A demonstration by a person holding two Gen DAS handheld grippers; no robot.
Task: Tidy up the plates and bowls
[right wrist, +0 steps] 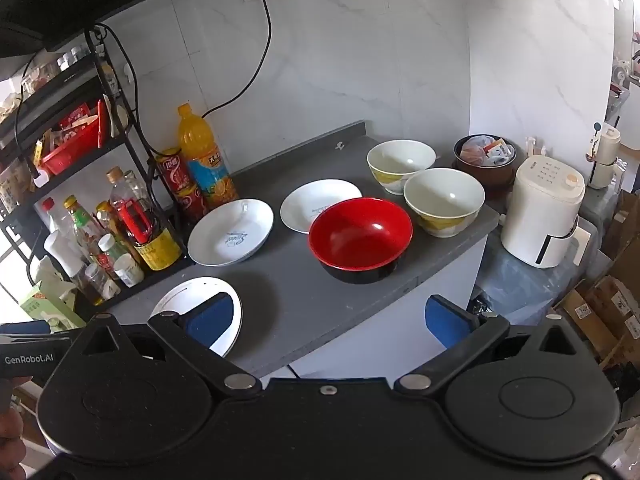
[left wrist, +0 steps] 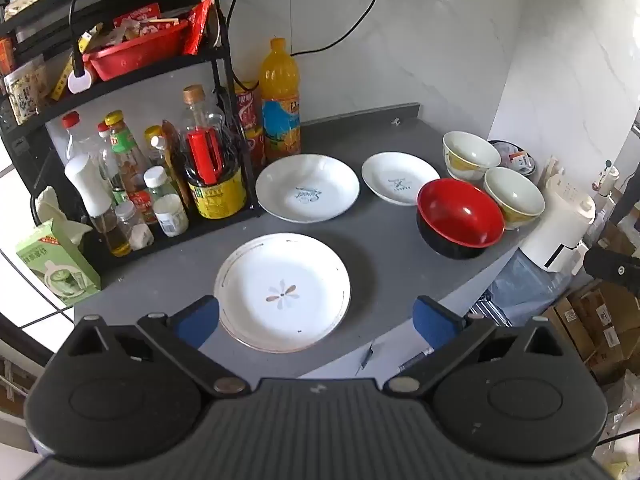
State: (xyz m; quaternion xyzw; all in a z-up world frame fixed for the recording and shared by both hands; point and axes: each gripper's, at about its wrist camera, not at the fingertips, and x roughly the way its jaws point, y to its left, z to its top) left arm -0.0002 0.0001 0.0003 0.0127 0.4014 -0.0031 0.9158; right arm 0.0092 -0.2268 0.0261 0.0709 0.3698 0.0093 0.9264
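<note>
Both grippers — left gripper and right gripper — hang wide-jawed and empty over the grey counter, flower plate at six o'clock, two white plates beyond, red bowl and cream bowls toward two o'clock.

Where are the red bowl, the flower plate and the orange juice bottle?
red bowl [right wrist: 360, 232]: right wrist view, on its red inner floor.
flower plate [left wrist: 282, 291]: left wrist view, on the flower print at its centre.
orange juice bottle [left wrist: 280, 120]: left wrist view, on its label.
</note>
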